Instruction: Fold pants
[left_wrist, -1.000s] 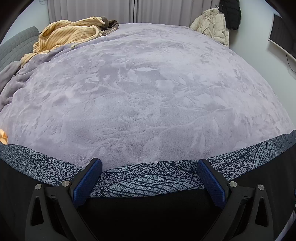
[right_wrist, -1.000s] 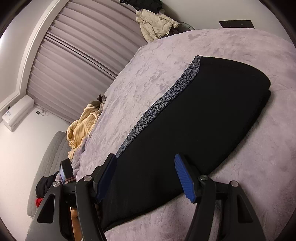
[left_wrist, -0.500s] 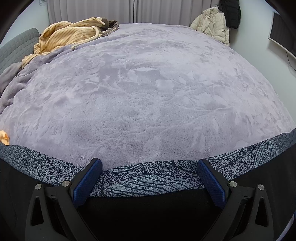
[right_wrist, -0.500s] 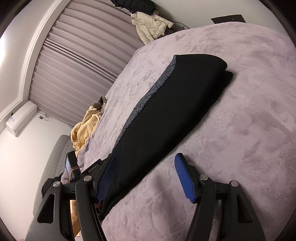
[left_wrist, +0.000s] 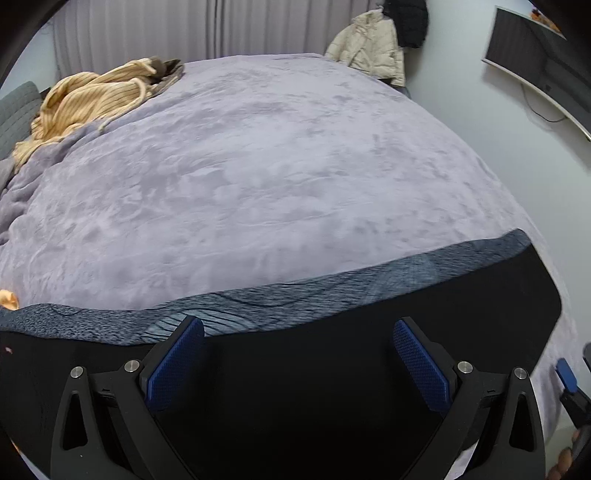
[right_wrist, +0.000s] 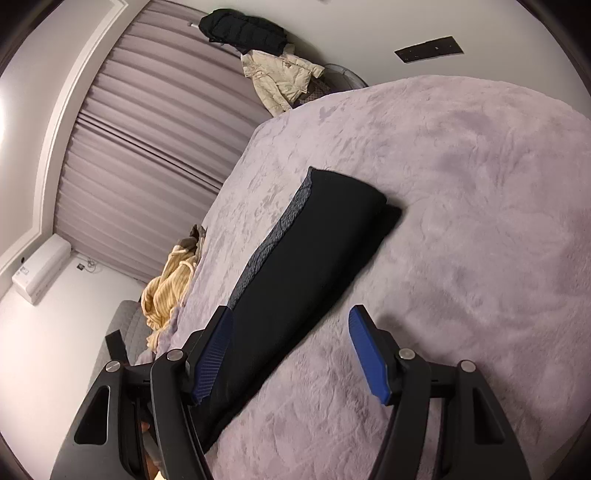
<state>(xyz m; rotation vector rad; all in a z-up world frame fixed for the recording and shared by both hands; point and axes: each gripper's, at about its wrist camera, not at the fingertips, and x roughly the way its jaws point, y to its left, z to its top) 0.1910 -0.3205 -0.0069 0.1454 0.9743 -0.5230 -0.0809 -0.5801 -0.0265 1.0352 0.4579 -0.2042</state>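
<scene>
The black pants (left_wrist: 295, 369) with a blue-grey patterned band (left_wrist: 332, 291) lie folded in a long strip on the lilac bed cover. They also show in the right wrist view (right_wrist: 314, 266), the patterned band along their far edge. My left gripper (left_wrist: 297, 360) is open and empty, hovering over the black cloth. My right gripper (right_wrist: 291, 350) is open and empty, above the strip's near edge, its left pad over the cloth and its right pad over the cover.
The lilac plush cover (left_wrist: 277, 166) spans the bed. A yellow striped garment (left_wrist: 88, 99) is heaped at the far left corner. A cream jacket (left_wrist: 369, 48) and a black coat hang by the curtains. A screen (left_wrist: 535, 85) is on the right wall.
Both grippers have pulled back from the pants, which now look smaller in both views. Jaws stay open. The left view has swung right, showing the strip's right end.
</scene>
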